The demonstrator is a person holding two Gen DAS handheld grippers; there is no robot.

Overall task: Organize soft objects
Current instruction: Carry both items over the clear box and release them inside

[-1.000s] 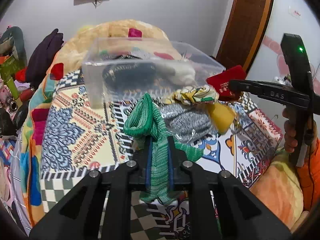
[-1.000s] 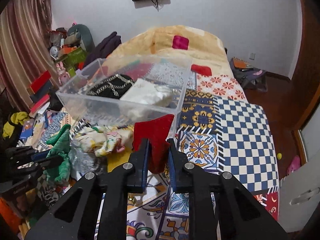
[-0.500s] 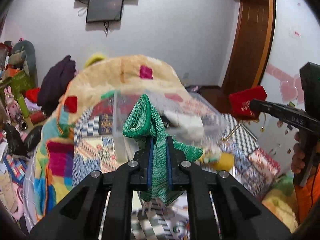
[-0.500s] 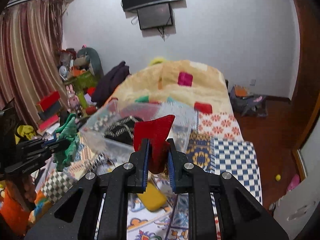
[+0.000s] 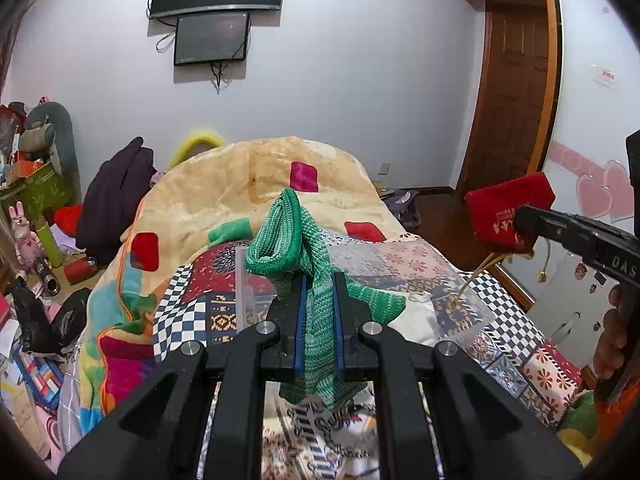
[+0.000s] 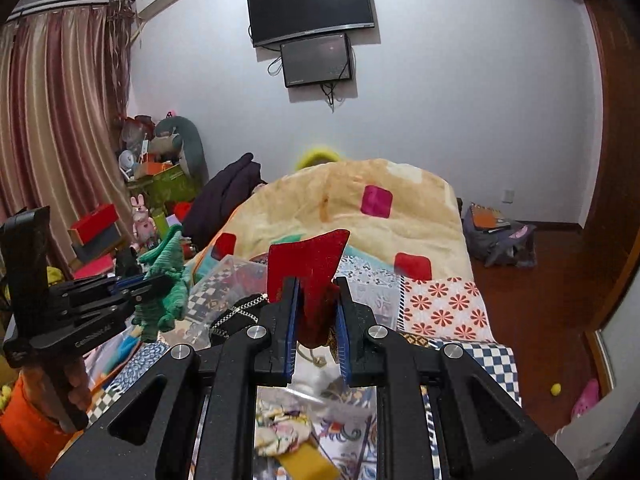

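Fingers (image 5: 298, 320) of two grippers: one green knit (image 5: 292, 240), one red pouch (image 6: 308, 268).

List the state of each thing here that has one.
Left claw: shut on green knit, held up.
Right claw: shut on red pouch, held up.
Clear bin: open, no lid, on the bed.
Upper TV: screen dark.
Door: closed.

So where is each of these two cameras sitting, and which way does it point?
Left wrist: on the left gripper, looking along its fingers over the bed to the far wall; fingers clamp a green knit; the right gripper with its red pouch shows.
Right wrist: on the right gripper, facing likewise; the left gripper and hand show.
Both share the bin and TV.
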